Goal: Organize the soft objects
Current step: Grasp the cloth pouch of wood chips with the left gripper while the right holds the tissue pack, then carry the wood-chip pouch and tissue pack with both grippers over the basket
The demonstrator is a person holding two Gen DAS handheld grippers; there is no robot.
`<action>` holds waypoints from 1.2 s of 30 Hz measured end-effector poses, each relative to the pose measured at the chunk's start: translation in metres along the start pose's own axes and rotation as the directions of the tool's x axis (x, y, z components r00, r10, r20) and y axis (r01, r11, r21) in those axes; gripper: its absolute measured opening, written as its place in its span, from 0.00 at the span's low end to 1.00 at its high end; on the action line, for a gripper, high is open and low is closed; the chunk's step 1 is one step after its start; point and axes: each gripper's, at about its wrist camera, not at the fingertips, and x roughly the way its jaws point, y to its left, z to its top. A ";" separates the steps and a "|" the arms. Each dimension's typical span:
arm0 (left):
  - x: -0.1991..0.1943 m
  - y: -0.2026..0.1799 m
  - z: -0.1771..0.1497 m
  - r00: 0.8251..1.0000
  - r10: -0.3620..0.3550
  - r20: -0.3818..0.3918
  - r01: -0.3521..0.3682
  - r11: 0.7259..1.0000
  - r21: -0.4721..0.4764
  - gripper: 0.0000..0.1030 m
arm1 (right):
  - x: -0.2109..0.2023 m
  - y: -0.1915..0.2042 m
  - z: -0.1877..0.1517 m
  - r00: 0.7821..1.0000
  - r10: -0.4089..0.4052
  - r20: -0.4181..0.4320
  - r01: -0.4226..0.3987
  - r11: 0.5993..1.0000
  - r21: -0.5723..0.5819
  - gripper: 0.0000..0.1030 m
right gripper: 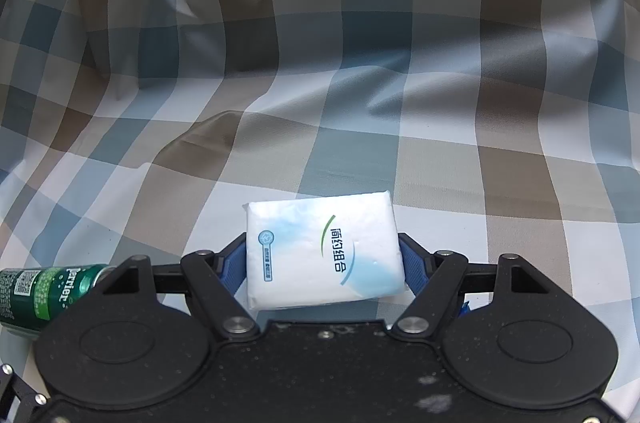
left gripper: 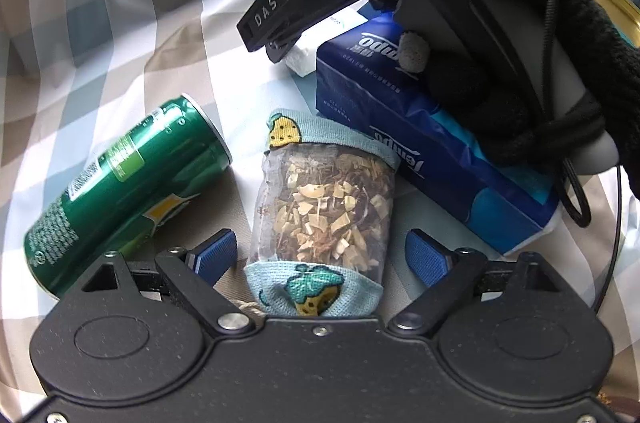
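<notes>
While the sorting looks only partly done, the soft things are gathering on a checked cloth (right gripper: 360,63). The left gripper (left gripper: 320,257) stands wide, its blue pads clear of a mesh sachet (left gripper: 324,207) of dried herbs with knitted blue ends, which lies between them on the cloth. Just beyond it rests a dark blue tissue pack (left gripper: 420,151), close beside the sachet. The right gripper (right gripper: 322,263) is closed on a small white tissue packet (right gripper: 324,255), both pads against its sides; whether it is lifted or resting on the cloth is not clear. By this judgement, the white packet has yet to be placed.

The left wrist view alone shows the sachet, the blue pack, the person's black-gloved hand (left gripper: 520,63) on the right gripper, and a gold-rimmed container at the far edge. The right wrist view alone shows the packet's printed face and the open stretch of cloth ahead. A green can (left gripper: 124,191), lying on its side, appears in both.
</notes>
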 end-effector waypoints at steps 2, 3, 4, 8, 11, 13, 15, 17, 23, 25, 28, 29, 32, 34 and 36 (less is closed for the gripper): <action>0.001 0.002 0.001 1.000 -0.012 0.003 0.012 1.000 -0.017 0.85 | 0.001 -0.001 0.001 1.000 0.002 -0.001 -0.002 1.000 0.006 0.71; 0.001 0.002 0.001 1.000 -0.017 0.006 0.017 1.000 -0.018 0.83 | 0.001 -0.001 0.001 1.000 0.003 -0.002 -0.003 1.000 0.007 0.71; 0.001 0.002 0.001 1.000 -0.021 0.008 0.021 1.000 -0.019 0.82 | 0.001 -0.001 0.001 1.000 0.003 -0.002 -0.003 1.000 0.007 0.71; -0.002 0.000 0.004 0.999 -0.025 0.032 0.026 1.000 -0.014 0.60 | 0.001 -0.001 0.001 1.000 0.004 0.000 -0.004 1.000 0.008 0.71; -0.004 0.003 0.004 0.999 -0.023 0.048 0.025 0.999 -0.039 0.50 | 0.000 -0.001 0.001 1.000 0.003 0.001 -0.003 1.000 0.007 0.71; -0.005 0.007 0.003 0.998 -0.025 0.051 0.028 0.997 -0.068 0.48 | 0.001 -0.001 0.001 1.000 0.004 0.001 -0.004 1.000 0.008 0.71; -0.008 0.011 0.002 0.999 -0.017 0.050 0.022 0.994 -0.105 0.47 | 0.000 -0.001 0.001 1.000 0.005 0.003 -0.005 1.000 0.010 0.71; -0.011 0.013 -0.001 0.999 -0.010 0.051 0.017 0.991 -0.135 0.46 | -0.001 -0.002 0.001 1.000 0.006 0.007 -0.006 1.000 0.015 0.71; -0.028 0.017 -0.012 0.998 0.032 0.062 -0.020 0.982 -0.187 0.46 | -0.006 -0.006 0.000 0.999 -0.005 0.050 0.003 0.999 0.041 0.71; -0.037 0.015 -0.017 0.996 0.047 0.075 -0.032 0.981 -0.193 0.46 | -0.009 -0.011 0.000 0.996 -0.050 0.078 0.043 0.995 0.091 0.72; -0.047 0.011 -0.022 0.995 0.054 0.085 -0.036 0.979 -0.199 0.46 | -0.015 -0.019 -0.001 0.991 -0.065 0.117 0.048 0.988 0.147 0.72; -0.051 0.010 -0.024 0.994 0.057 0.089 -0.038 0.979 -0.200 0.46 | -0.016 -0.020 -0.001 0.989 -0.077 0.129 0.056 0.986 0.157 0.72; -0.057 0.007 -0.028 0.993 0.069 0.095 -0.048 0.978 -0.203 0.46 | -0.020 -0.022 -0.003 0.980 -0.119 0.156 0.088 0.977 0.192 0.72; -0.060 0.005 -0.031 0.993 0.068 0.097 -0.046 0.977 -0.209 0.46 | -0.021 -0.026 -0.003 0.977 -0.138 0.160 0.100 0.970 0.223 0.72; -0.065 0.002 -0.035 0.993 0.058 0.101 -0.036 0.977 -0.210 0.46 | -0.022 -0.029 -0.003 0.973 -0.159 0.166 0.114 0.961 0.252 0.72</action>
